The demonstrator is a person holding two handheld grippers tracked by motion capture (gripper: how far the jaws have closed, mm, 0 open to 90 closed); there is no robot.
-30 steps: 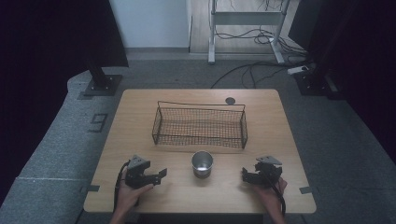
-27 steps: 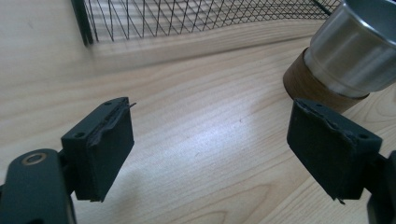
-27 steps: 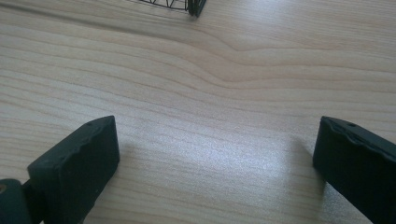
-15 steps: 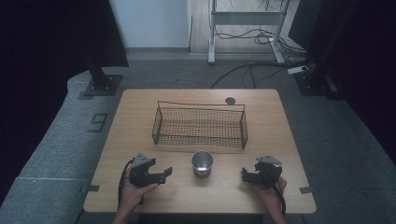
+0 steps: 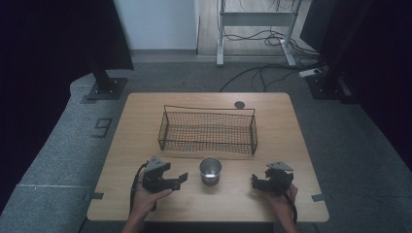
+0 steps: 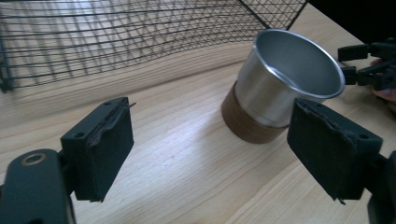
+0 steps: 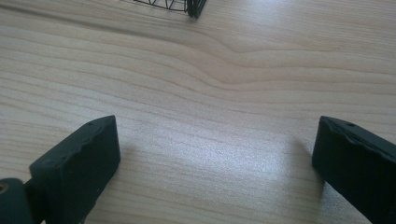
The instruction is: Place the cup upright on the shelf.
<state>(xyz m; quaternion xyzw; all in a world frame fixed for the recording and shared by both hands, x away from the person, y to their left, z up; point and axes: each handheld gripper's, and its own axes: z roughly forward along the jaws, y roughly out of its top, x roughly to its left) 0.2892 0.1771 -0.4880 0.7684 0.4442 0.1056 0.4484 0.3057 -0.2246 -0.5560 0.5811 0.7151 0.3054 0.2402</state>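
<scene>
as the left gripper (image 5: 180, 178) nears the steel cup (image 5: 210, 170), fingers wide and empty, approach continues; next: straddle and close; right gripper (image 5: 256, 181) likewise wide, empty.

A shiny metal cup (image 5: 210, 170) stands upright on the desk (image 5: 291, 141). It is empty. Its bottom part is brown.

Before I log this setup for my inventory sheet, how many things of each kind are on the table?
Metal cup: 1
Wire basket: 1
Hand-held tongs: 2, left and right
Total: 4
</scene>
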